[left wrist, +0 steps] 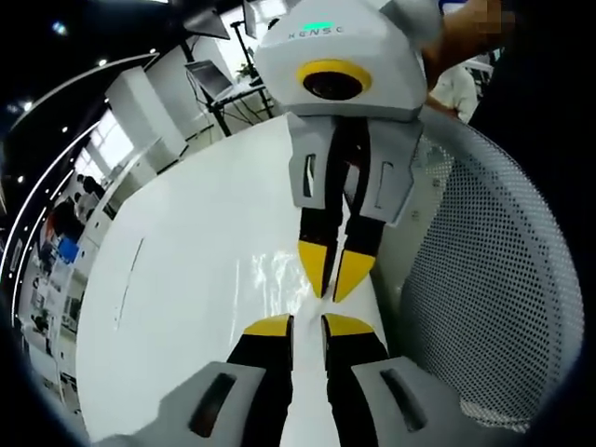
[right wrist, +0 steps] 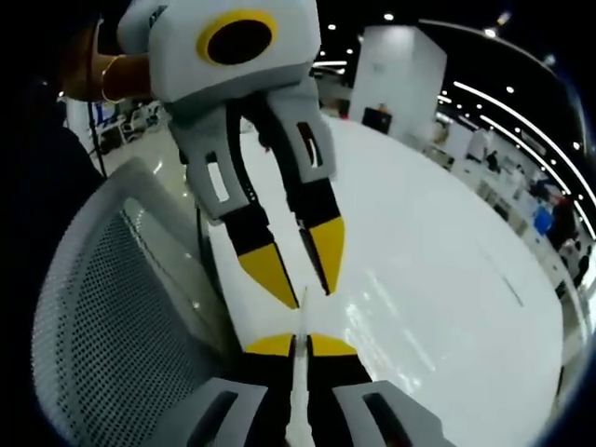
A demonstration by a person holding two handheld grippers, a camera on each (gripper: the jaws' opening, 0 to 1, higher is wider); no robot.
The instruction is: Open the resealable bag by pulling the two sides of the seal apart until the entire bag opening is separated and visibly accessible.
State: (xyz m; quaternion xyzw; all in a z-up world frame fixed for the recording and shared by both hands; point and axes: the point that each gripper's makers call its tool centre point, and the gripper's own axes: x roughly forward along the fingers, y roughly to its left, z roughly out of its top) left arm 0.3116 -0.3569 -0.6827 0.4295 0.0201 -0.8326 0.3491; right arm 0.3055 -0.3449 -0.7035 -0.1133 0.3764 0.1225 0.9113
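The resealable bag (right wrist: pixel 301 382) is clear plastic. In the right gripper view I see it edge-on as a thin pale strip rising between my own jaws. My right gripper (right wrist: pixel 300 346) is shut on that strip. The left gripper (right wrist: pixel 307 293) reaches in from the top, its yellow fingertips (right wrist: pixel 268 270) a little apart just above the strip's upper end. In the left gripper view my left gripper (left wrist: pixel 307 326) shows a narrow gap between its jaws. The right gripper (left wrist: pixel 333 279) points at it from above with its tips nearly together. A faint glossy sheen of film (left wrist: pixel 279 268) lies beside those tips.
A glossy white table (left wrist: pixel 186 279) (right wrist: pixel 447 298) lies under both grippers. A grey mesh chair back (left wrist: pixel 494 279) (right wrist: pixel 121 298) stands close at the table's edge. A person's hand (right wrist: pixel 98 79) holds the far gripper. Desks and people fill the hall behind.
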